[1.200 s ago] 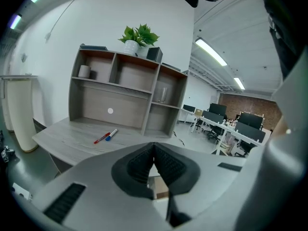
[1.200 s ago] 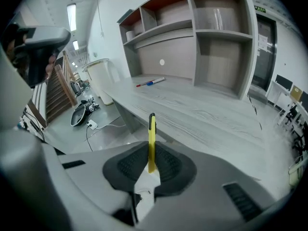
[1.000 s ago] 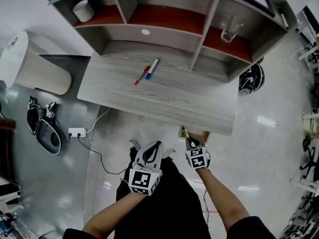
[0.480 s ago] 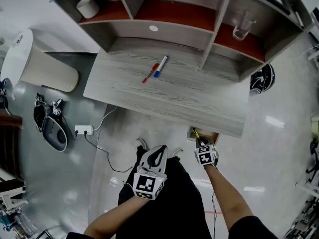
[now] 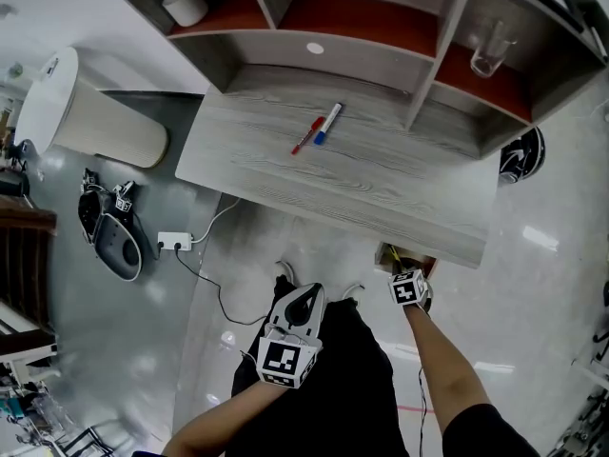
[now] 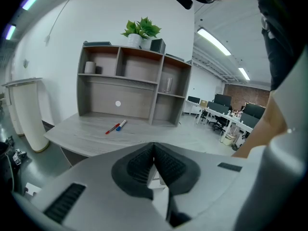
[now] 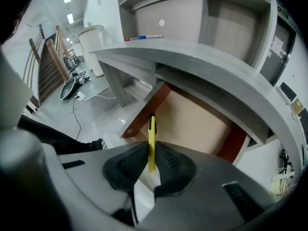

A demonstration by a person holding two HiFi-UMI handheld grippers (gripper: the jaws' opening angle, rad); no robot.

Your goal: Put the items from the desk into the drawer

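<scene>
The right gripper pinches a yellow pen at the open drawer; the left gripper is closed on nothing. Released early, the pen may clip the drawer's near rim and drop outside.

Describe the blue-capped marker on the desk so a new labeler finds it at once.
Find the grey wood-grain desk bearing the shelf unit. Two pens lie side by side near its back, before the middle compartment. The marker is the right-hand one in the head view: thicker, white-bodied with a blue cap, unlike the thin red pen.
</scene>
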